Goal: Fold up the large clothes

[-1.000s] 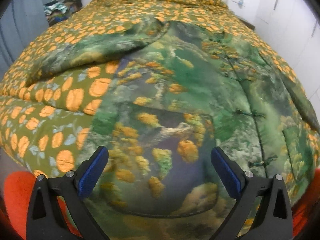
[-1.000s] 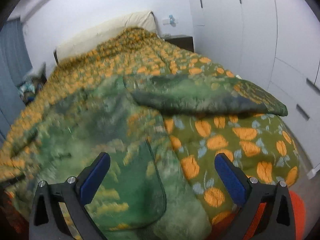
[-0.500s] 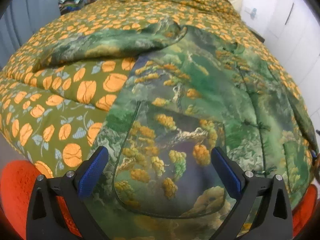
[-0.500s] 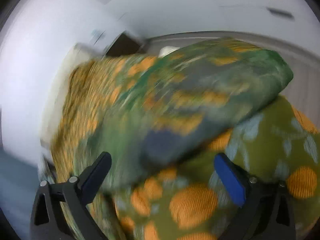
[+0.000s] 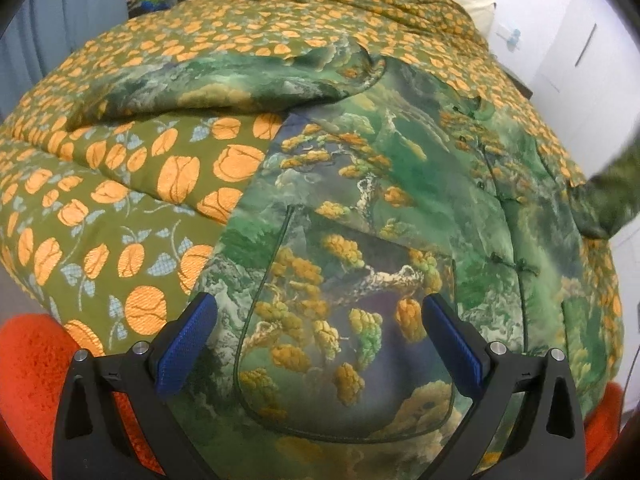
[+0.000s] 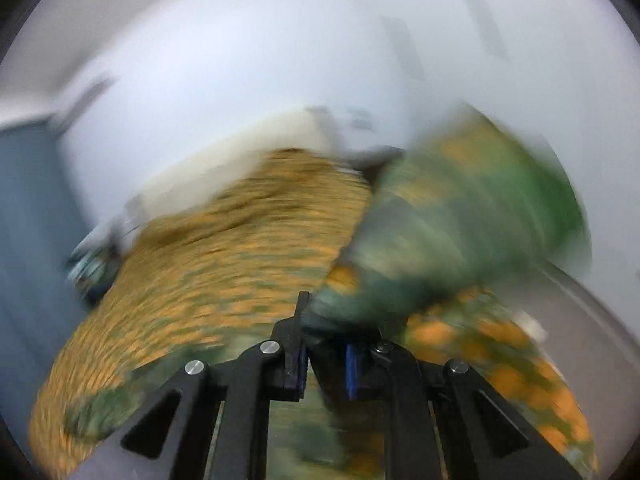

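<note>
Quilted green fabric everywhere, that's what I'm working with: a big padded jacket in a landscape print, spread front-up on the orange-flowered bedspread.

Starting at the left: the jacket's one sleeve lies stretched out sideways across the bedspread, well away from me. My left gripper hovers over the lower hem with the blue pads wide apart and nothing between them; the big patch pocket sits right below the gap. Not touching any cloth as far as I can see.

Moving right: the button placket runs up the middle, and past that the other sleeve is up off the bed. My right gripper has its fingers snapped together on that sleeve's cuff end, and the view is a total smear, so it's mid-swing.

So I reckon this is the first fold, sleeve going in over the chest. Next I'd need to lay it flat across the front without bunching, then send the left gripper out for the far sleeve.
</note>
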### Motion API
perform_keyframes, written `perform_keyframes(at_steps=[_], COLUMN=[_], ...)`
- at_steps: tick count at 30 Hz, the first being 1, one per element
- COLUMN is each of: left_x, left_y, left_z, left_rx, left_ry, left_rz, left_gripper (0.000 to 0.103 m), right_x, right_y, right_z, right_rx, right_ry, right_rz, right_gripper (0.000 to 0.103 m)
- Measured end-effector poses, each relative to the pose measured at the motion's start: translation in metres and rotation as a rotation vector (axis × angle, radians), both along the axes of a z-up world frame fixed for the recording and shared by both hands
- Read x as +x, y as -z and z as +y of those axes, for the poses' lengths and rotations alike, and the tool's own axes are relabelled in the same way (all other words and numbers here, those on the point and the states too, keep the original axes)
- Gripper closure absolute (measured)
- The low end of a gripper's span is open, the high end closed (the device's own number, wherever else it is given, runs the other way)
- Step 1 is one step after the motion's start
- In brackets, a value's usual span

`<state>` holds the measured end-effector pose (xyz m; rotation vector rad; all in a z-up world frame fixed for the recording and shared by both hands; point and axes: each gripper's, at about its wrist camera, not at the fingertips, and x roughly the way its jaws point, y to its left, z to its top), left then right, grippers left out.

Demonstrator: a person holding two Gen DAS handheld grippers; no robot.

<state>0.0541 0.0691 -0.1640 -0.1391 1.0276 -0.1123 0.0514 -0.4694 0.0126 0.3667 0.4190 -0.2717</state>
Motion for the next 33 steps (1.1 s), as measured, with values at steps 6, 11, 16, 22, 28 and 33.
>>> perform_keyframes(at_steps=[6,11,16,22,28,33], left_x=[0.000,-0.001,0.000,0.006,0.003,0.016], left_y=[0.003,0.010,0.012,0.019,0.023,0.004], left_z=[0.008,0.019,0.025,0.007,-0.002,0.033], left_rx=[0.002,0.001,-0.010,0.039,0.111,-0.007], left_ry=[-0.017,-0.041,-0.049,-0.022,0.016,-0.020], left_rz=[-0.001,0.029,0.035,0.047,0.062,0.087], left_gripper=[0.001,0.001,0.001,0.001,0.001,0.001], right_x=[0.104,0.129,0.098,0.098,0.119,0.075], right_y=[0.027,0.140,0.180,0.152,0.230,0.196], right_z=[0.180,0.255,0.242,0.187,0.129,0.140], right_rx=[-0.103,0.051,0.027,-0.083,0.039,0.074], right_ry=[-0.374,-0.534,-0.549,-0.433,-0.293,-0.341], right_rz=[0.133,0.392,0.466,0.427,0.712,0.541], right_gripper=[0.082,0.022,0.021,0.019,0.014,0.014])
